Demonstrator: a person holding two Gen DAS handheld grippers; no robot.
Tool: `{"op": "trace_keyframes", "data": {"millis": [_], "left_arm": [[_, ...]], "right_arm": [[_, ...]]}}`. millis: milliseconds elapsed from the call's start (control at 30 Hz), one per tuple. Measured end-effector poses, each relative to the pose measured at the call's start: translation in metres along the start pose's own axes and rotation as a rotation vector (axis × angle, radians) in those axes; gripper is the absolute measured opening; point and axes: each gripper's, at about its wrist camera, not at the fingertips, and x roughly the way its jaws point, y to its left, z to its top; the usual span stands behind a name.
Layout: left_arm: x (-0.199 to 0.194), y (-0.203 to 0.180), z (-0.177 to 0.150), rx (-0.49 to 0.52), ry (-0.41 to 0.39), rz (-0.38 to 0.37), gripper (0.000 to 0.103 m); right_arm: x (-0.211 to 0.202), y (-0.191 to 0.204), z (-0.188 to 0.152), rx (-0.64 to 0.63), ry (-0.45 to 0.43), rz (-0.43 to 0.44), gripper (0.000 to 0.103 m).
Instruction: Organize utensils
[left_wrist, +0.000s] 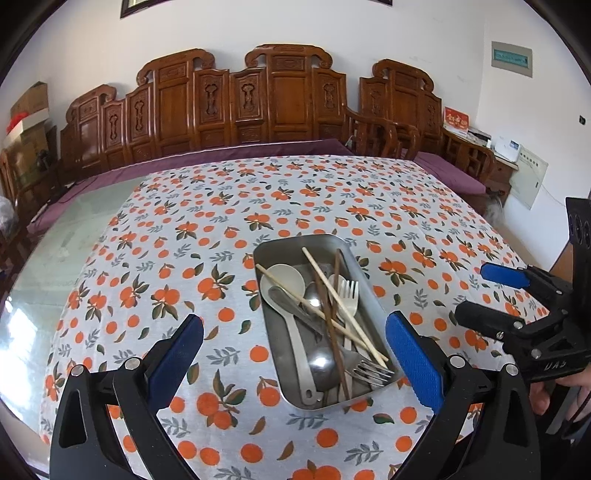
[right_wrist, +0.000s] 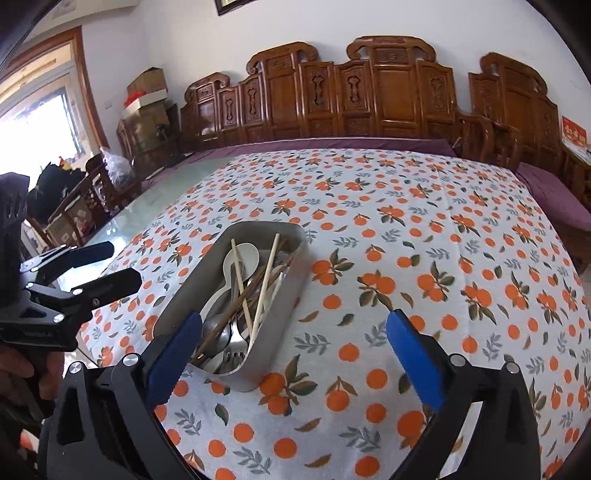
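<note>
— Both claws, how are they set?
— Left gripper (left_wrist: 293, 354) and right gripper (right_wrist: 293, 354) are spread wide, nothing clamped.
— And the utensils?
— Piled in the rectangular grey metal tray (left_wrist: 369, 284), at twelve o'clock on the orange-print tablecloth (left_wrist: 166, 258). Pale chopsticks (left_wrist: 343, 299) look light, stiff and probably slippery; a mid-shaft grip is advised.

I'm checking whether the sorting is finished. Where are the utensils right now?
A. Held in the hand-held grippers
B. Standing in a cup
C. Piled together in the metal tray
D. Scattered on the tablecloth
C: the spoons, forks and chopsticks all lie heaped inside the metal tray, and no utensils show on the tablecloth around it.
</note>
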Motion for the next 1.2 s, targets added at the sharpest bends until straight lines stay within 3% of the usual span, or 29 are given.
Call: {"op": "trace_keyframes", "data": {"millis": [333, 700, 1200], "left_arm": [[-0.020, -0.019, -0.007, 0.012, -0.008, 0.014, 0.095], [-0.061, -0.038, -0.011, 0.002, -0.051, -0.024, 0.095], [-0.158, -0.062, 0.008, 0.019, -0.196, -0.018, 0.095]], "right_arm": [[-0.033, -0.009, -0.010, 0.014, -0.030, -0.052, 0.100], [-0.079, -0.009, -0.017, 0.023, -0.079, -0.101, 0.100], [-0.186, 0.016, -0.003, -0.004, -0.287, -0.106, 0.100]]}}
